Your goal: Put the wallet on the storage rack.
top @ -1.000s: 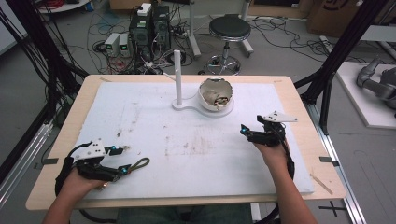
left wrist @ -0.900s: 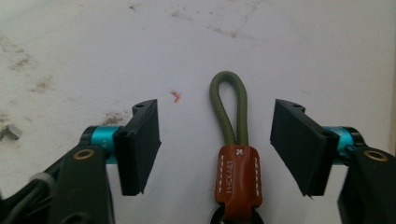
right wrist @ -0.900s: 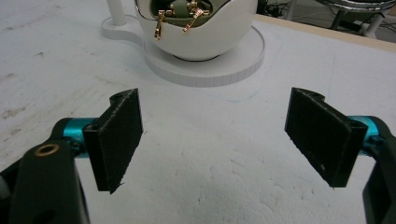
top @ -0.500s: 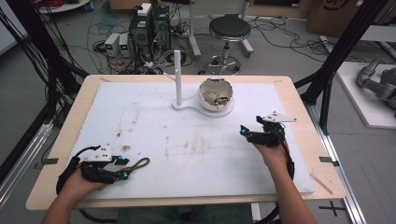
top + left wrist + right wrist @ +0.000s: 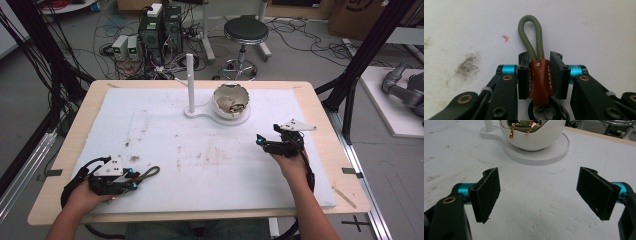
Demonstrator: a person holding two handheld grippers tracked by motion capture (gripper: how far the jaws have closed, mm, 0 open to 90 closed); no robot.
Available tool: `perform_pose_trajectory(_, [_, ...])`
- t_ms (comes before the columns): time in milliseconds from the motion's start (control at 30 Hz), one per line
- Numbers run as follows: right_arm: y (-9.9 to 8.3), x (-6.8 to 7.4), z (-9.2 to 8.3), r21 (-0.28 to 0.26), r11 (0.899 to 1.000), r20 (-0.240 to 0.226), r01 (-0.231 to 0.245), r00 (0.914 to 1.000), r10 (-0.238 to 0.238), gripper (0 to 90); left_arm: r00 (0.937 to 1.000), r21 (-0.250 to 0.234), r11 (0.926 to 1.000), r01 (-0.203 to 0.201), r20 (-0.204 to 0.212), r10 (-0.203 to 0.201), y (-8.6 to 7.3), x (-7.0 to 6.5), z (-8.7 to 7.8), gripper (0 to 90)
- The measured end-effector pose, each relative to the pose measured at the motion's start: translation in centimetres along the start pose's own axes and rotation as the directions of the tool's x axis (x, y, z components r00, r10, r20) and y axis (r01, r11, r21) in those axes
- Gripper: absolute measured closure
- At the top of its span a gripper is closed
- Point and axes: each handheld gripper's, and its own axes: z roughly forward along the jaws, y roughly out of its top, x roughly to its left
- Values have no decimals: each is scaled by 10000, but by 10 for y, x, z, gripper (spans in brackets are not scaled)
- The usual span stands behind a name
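Left gripper view: my left gripper [image 5: 540, 75] just closed on the keychain's [image 5: 539, 77] leather sleeve, cord loop free for hanging; right gripper [image 5: 544, 192] waits wide open.

A white foam mat [image 5: 210, 150] lay on the light wooden table [image 5: 320, 115], and toward its far middle stood a flat white stand [image 5: 200, 114] with an upright white post [image 5: 190, 82] at the left and a round white bowl [image 5: 231, 101] at the right, small metal pieces [image 5: 520, 126] lying in the bowl. At the near left, the left gripper [image 5: 134, 179] pointed right with an olive cord keychain with a brown leather sleeve [image 5: 537, 72] between its pads, the cord loop [image 5: 150, 172] reaching out onto the mat beyond them. The right gripper [image 5: 260, 141] sat at the right side of the mat, nearer than the bowl and well apart from the keychain.
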Motion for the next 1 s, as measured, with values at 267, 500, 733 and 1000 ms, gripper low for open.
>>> perform_pose_trajectory(267, [0,1,0,40,10000,32,39,10000,-39,196,9983,-1150,9930,270,-488,-328,16,2,-6,703])
perform_pose_trajectory(500, [0,2,-2,103,9999,13,59,10000,-59,196,9956,-2044,9782,369,-770,-536,32,5,-7,706])
perform_pose_trajectory(733, [-2,0,-3,61,10000,29,-50,10000,50,196,9914,-2386,9703,402,-1114,-685,49,15,-8,707])
perform_pose_trajectory(1000, [-3,0,-3,58,9999,13,-103,9999,103,196,9870,-2990,9535,374,-1381,-820,79,26,-12,708])
